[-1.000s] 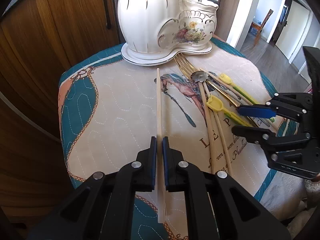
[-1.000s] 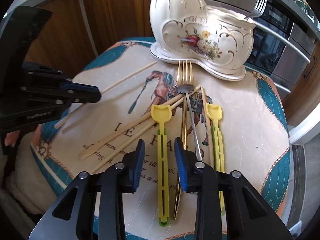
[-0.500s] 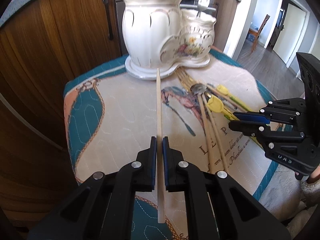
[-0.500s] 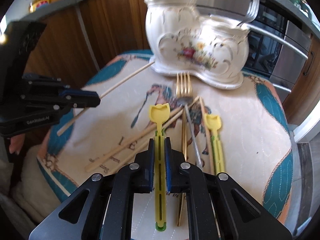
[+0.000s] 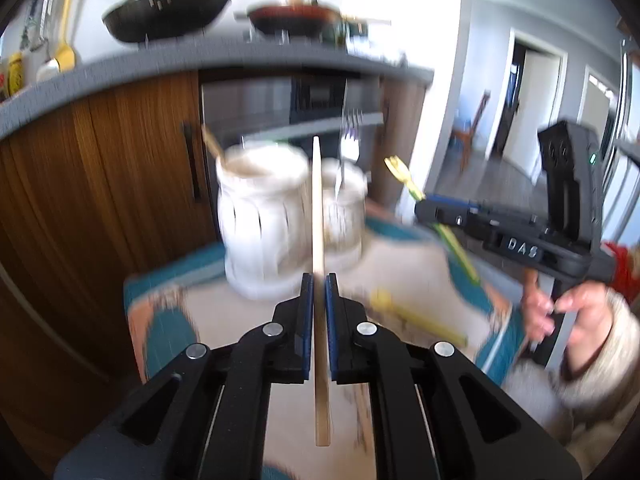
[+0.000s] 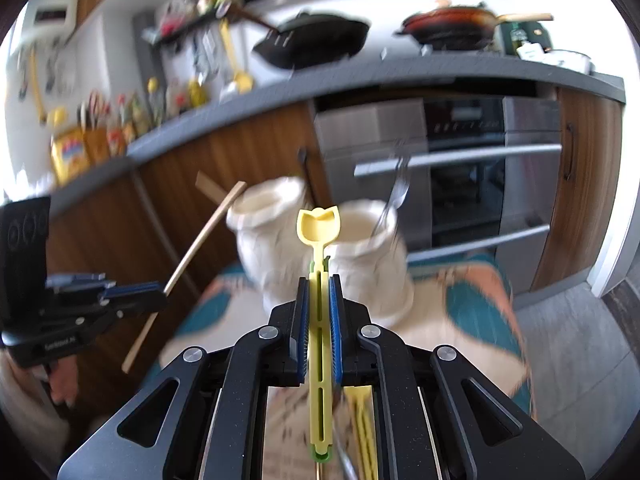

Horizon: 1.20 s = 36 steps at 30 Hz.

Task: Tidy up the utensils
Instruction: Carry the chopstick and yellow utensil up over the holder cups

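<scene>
Holding one utensil in each tool above the cloth-covered worktop [image 5: 248, 320], I have the left gripper [image 5: 316, 280] with its jaws pressed tight on a wooden chopstick [image 5: 317, 208], whose tip points at the white ceramic holder [image 5: 264, 216] standing at the far end of the cloth. My right gripper [image 6: 318, 280] has its jaws closed on a yellow plastic utensil [image 6: 319, 228], its scoop end raised in front of the holder's two openings. A fork [image 6: 394, 196] stands in the right-hand compartment, and a wooden stick [image 5: 212, 142] leans out of the left-hand one. Another yellow utensil [image 5: 416, 316] lies on the cloth, blurred
</scene>
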{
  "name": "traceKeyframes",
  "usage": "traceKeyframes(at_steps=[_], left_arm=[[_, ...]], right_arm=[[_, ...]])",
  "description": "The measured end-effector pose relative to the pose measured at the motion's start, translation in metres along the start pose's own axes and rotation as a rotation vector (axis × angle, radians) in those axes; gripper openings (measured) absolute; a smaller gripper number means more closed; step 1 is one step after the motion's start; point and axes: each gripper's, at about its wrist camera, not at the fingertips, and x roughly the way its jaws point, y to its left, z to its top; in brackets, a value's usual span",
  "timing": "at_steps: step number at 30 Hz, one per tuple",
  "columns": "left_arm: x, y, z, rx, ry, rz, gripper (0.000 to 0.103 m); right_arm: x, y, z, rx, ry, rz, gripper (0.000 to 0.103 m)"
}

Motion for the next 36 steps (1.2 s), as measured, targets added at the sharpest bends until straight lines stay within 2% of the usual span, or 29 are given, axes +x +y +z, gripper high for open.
traceKeyframes(at_steps=[6, 11, 15, 19, 25, 28, 36], left_arm=[[0.007, 0.018, 0.043, -0.111, -0.151, -0.027, 0.006], [0.025, 0.031, 0.071, -0.207, -0.251, -0.046, 0.006], [0.041, 0.030, 0.090, -0.210, -0.311, -0.020, 0.006], [0.054, 0.033, 0.101, -0.213, -0.357, 0.017, 0.006], [0.076, 0.034, 0.102, -0.169, -0.370, 0.090, 0.006], [0.083, 0.027, 0.098, -0.118, -0.376, 0.135, 0.006], [0.091, 0.014, 0.085, -0.035, -0.361, 0.173, 0.006]], right_arm=[[0.016, -0.016, 0.041, 0.074, -0.125, 0.006, 0.010], [0.035, -0.030, 0.061, 0.159, -0.225, 0.055, 0.010], [0.059, -0.039, 0.063, 0.236, -0.234, 0.093, 0.010], [0.080, -0.040, 0.062, 0.240, -0.238, 0.113, 0.010], [0.099, -0.042, 0.060, 0.200, -0.264, 0.094, 0.010], [0.106, -0.038, 0.057, 0.152, -0.273, 0.051, 0.010], [0.119, -0.020, 0.048, -0.005, -0.228, -0.068, 0.011]])
